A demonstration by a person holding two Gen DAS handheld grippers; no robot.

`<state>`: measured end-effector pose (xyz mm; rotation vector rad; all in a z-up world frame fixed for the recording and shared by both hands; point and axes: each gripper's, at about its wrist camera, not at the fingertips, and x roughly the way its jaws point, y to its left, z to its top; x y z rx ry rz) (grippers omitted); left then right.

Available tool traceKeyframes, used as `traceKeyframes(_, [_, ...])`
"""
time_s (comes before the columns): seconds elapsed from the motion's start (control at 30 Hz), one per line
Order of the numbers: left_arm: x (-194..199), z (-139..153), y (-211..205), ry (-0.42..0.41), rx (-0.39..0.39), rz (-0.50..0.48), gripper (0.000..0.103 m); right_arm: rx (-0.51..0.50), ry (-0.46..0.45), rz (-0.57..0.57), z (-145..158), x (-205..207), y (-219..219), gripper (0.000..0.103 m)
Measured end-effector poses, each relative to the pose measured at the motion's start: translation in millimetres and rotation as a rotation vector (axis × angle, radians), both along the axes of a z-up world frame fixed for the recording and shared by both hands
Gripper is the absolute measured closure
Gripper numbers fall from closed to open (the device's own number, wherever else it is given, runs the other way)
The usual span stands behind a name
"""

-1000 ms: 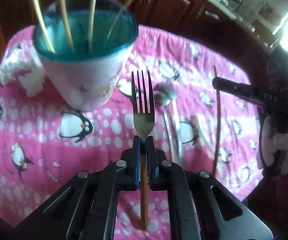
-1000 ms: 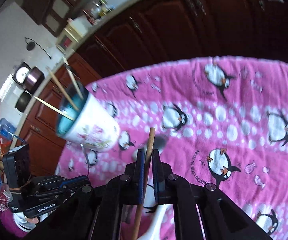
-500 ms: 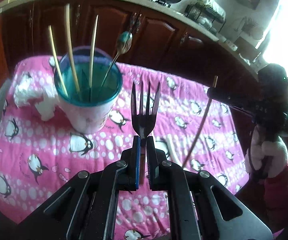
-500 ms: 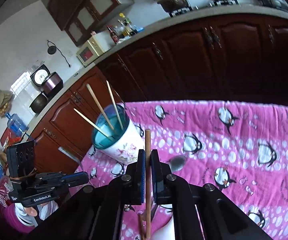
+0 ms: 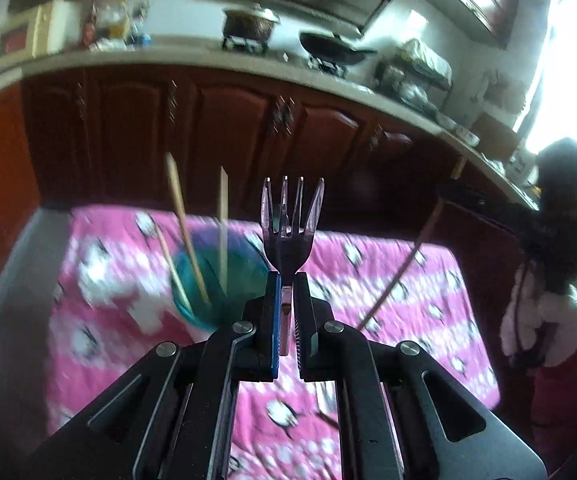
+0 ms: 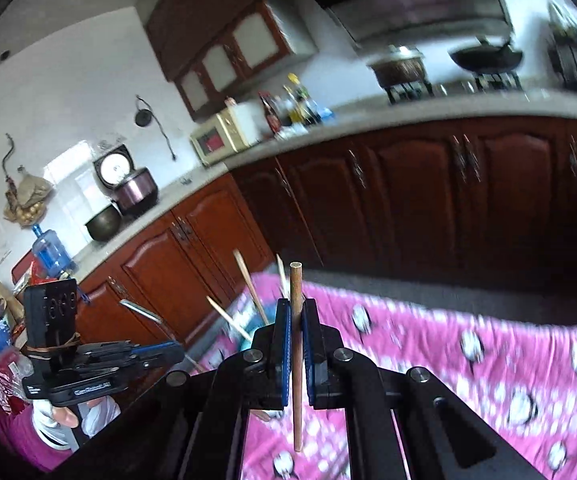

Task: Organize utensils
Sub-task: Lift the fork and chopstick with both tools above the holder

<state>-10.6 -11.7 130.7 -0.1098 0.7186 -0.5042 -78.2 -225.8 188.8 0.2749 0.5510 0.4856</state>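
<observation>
My left gripper [image 5: 285,280] is shut on a metal fork [image 5: 291,224], tines up, held high above the pink penguin cloth [image 5: 408,280]. Just left of and below it stands the teal-lined cup [image 5: 224,280] with several chopsticks [image 5: 186,232] sticking out. My right gripper [image 6: 296,308] is shut on a brown wooden chopstick [image 6: 296,360] that stands upright between the pads. In the right wrist view the cup [image 6: 248,328] lies mostly behind that gripper, and the left gripper [image 6: 172,354] shows at lower left. The right gripper's chopstick [image 5: 400,272] slants across the right of the left wrist view.
A crumpled white tissue [image 5: 108,284] lies on the cloth left of the cup. More cutlery [image 5: 324,396] lies on the cloth below the left gripper. Dark wooden cabinets [image 6: 448,200] and a kitchen counter run behind the table. A gloved hand [image 5: 536,320] holds the right gripper.
Both grippers have risen well above the cloth, each with its utensil still held. The cup now sits lower and smaller in both views, and the cabinets and counter fill the upper half.
</observation>
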Motion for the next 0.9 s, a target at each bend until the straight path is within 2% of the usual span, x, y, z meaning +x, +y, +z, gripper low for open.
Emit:
traceKeyframes(0.17, [27.9,18.7,15.0,-0.057,0.025,0.074,0.098,-0.006,-0.055,0.016,29.8,20.2,22.8,0.098])
traceKeyframes(0.37, [58.2,6.4,21.1,-0.073,0.078,0.148,0.098,-0.078,-0.091,-0.022,34.0,50.5,55.6,0.098])
traceKeyframes(0.5, [73.3,-17.9,20.1,-0.04,0.1,0.178,0.098,-0.109,-0.076,-0.058,15.1,75.0,73.0,0.098])
traceKeyframes(0.7, [87.1,-50.6,14.4,0.006,0.132,0.204,0.098,-0.102,-0.022,-0.071,-20.5,100.3,79.8,0.098])
traceKeyframes(0.9, [91.9,-69.6,7.5,0.045,0.142,0.195,0.098,-0.096,0.087,-0.028,-61.1,119.0,87.0,0.098])
